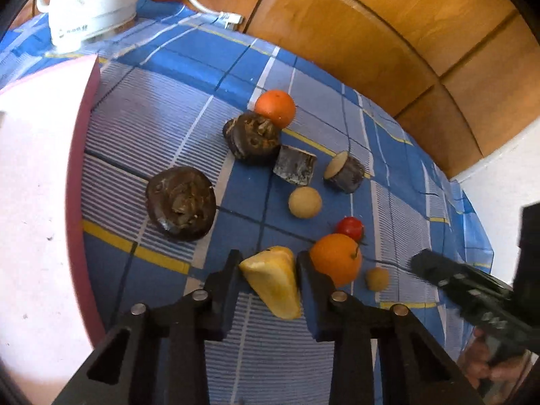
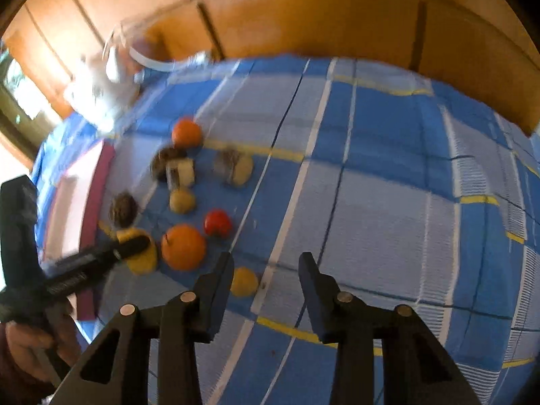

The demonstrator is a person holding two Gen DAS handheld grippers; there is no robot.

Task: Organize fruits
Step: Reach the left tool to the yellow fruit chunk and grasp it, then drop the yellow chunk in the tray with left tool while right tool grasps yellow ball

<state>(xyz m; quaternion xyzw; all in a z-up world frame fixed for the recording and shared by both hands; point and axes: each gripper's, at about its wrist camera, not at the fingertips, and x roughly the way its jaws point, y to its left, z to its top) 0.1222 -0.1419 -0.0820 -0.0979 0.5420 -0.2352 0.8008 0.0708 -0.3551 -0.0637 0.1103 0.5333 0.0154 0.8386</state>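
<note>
A yellow fruit wedge (image 1: 273,281) is clamped in the left gripper (image 1: 268,263) on the checked counter (image 1: 162,108); the right gripper (image 2: 266,263) is held apart, empty. A straight lift is advised, sparing the neighbouring orange (image 1: 335,258).

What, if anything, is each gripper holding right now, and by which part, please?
The left gripper is shut on the yellow wedge, pinched across its wide upper end. The right gripper holds nothing; its jaws stand open above the cloth.

surface: blue plaid tablecloth (image 1: 168,54) | on it: 2 oranges (image 1: 275,107), kettle (image 1: 91,3), pink box (image 1: 37,182)
</note>
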